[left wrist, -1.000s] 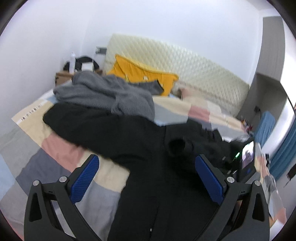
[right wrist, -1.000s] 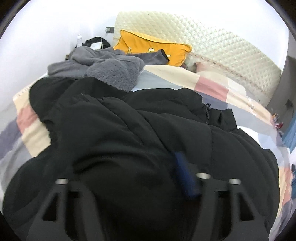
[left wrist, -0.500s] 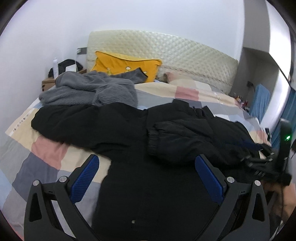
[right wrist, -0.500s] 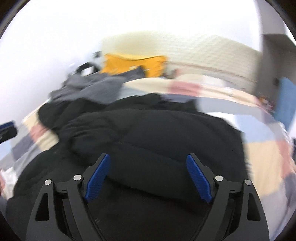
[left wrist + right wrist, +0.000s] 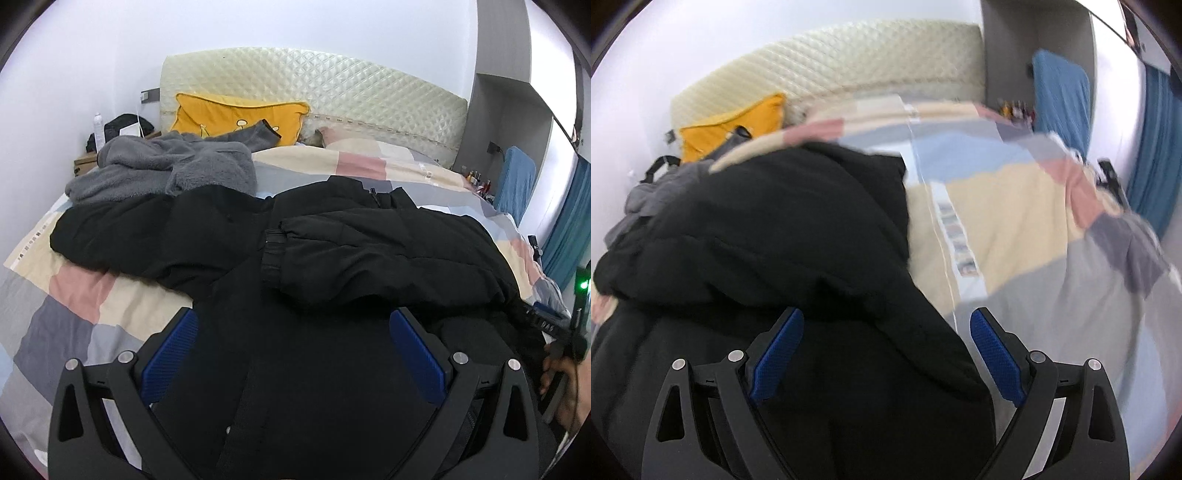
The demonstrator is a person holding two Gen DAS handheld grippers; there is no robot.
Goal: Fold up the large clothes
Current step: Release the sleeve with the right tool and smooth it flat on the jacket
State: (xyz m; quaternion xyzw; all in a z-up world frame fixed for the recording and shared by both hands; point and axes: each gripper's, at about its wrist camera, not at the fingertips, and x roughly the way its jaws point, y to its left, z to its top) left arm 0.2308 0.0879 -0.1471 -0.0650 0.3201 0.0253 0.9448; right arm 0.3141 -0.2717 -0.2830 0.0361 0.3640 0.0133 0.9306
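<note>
A big black padded jacket [image 5: 303, 266] lies spread over the patchwork bed cover. One sleeve [image 5: 369, 254] is folded across its chest, cuff toward the middle. My left gripper [image 5: 295, 350] hovers open over the jacket's lower body, nothing between its blue pads. In the right wrist view the jacket [image 5: 768, 258] fills the left half. My right gripper [image 5: 886, 354] hangs over the jacket's right edge; its jaws are opening and hold nothing. The right gripper also shows at the right edge of the left wrist view [image 5: 554, 325], held by a hand [image 5: 557, 373].
A grey fleece garment [image 5: 166, 170] is heaped at the far left of the bed, by a yellow pillow [image 5: 236, 114] and the quilted headboard [image 5: 332, 85]. A nightstand [image 5: 88, 158] stands at the far left. Blue curtain [image 5: 1156, 147] and blue chair [image 5: 515, 181] lie beyond the bed's right side.
The right gripper let go of the jacket sleeve, which now lies folded across the chest. It opened and swept right to the jacket's edge. The left gripper shifted slightly and stayed open.
</note>
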